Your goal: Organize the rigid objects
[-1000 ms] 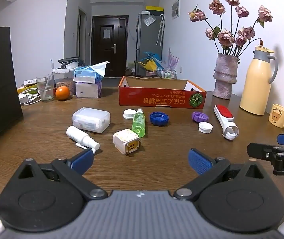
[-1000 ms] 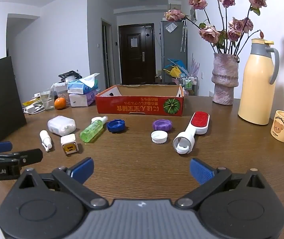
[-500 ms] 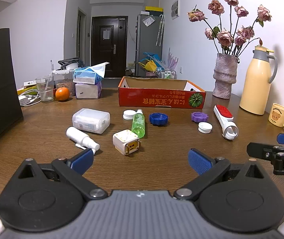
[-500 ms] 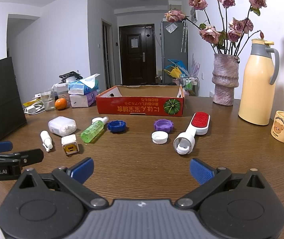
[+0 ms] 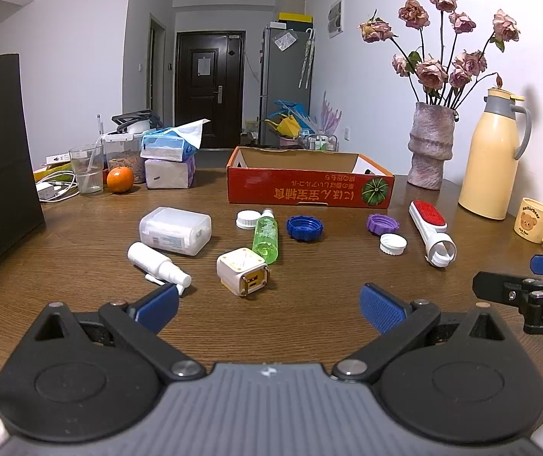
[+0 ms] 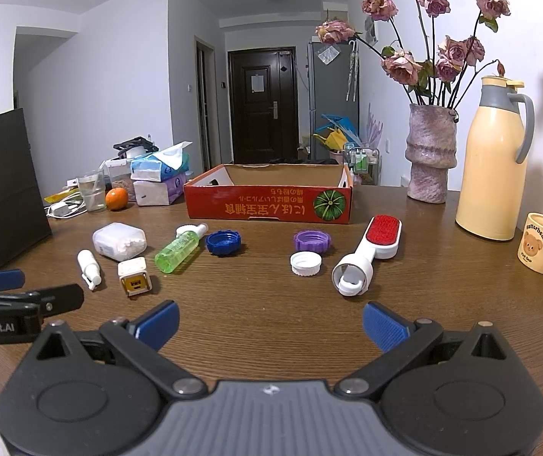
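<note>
Rigid objects lay scattered in the middle of both frames on the counter (image 5: 309, 326), in front of the red cardboard box (image 5: 309, 190): a green bottle (image 5: 265, 235), a white charger cube (image 5: 242, 271), a blue cap (image 5: 304, 228) and a lint brush (image 6: 370, 254). Left hand-held gripper (image 5: 267, 306) and right hand-held gripper (image 6: 269, 321) were both wide open and held nothing. These things looked light, stiff and probably smooth, so I would take the bottle across its body and the brush at its handle.

Left gripper (image 5: 269, 309), right gripper (image 6: 270, 323) gape, apparently level.
</note>
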A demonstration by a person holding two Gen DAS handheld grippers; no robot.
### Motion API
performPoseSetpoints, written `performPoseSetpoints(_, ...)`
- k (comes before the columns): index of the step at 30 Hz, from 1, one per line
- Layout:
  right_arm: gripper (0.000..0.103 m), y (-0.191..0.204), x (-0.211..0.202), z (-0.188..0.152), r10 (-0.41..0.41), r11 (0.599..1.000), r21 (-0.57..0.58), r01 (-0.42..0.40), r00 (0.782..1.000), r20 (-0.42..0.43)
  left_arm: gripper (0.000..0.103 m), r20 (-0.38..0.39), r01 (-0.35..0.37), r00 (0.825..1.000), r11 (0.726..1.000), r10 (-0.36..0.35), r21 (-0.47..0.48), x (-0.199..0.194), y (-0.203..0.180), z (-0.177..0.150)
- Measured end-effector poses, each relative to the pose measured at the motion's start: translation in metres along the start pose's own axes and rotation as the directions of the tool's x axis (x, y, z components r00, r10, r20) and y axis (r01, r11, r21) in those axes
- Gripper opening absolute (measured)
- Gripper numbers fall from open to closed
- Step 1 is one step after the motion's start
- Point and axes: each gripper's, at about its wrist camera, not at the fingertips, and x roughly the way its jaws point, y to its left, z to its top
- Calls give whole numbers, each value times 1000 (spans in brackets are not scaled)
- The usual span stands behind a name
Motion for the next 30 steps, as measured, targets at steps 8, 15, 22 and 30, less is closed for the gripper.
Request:
performPoseSetpoints(8, 103, 0, 0, 0, 0, 1000, -1, 0, 1000, 1, 103, 0, 0, 1000, 1000, 0, 0, 0, 0, 1)
performPoseSetpoints(15, 103, 0, 0, 0, 0, 1000, -1, 0, 1000, 2, 103, 2, -1, 1000, 1000, 1, 0, 0, 1, 3)
performPoseSetpoints(22, 103, 0, -1, 0, -1, 1000, -2, 1, 1000, 2, 103, 3, 0, 1000, 1000, 0, 0, -1, 1, 3)
performPoseSetpoints(30, 103, 0, -1, 0, -1, 1000, -2, 1, 1000, 3, 103, 4, -1, 1000, 1000, 1, 0, -1, 0, 2)
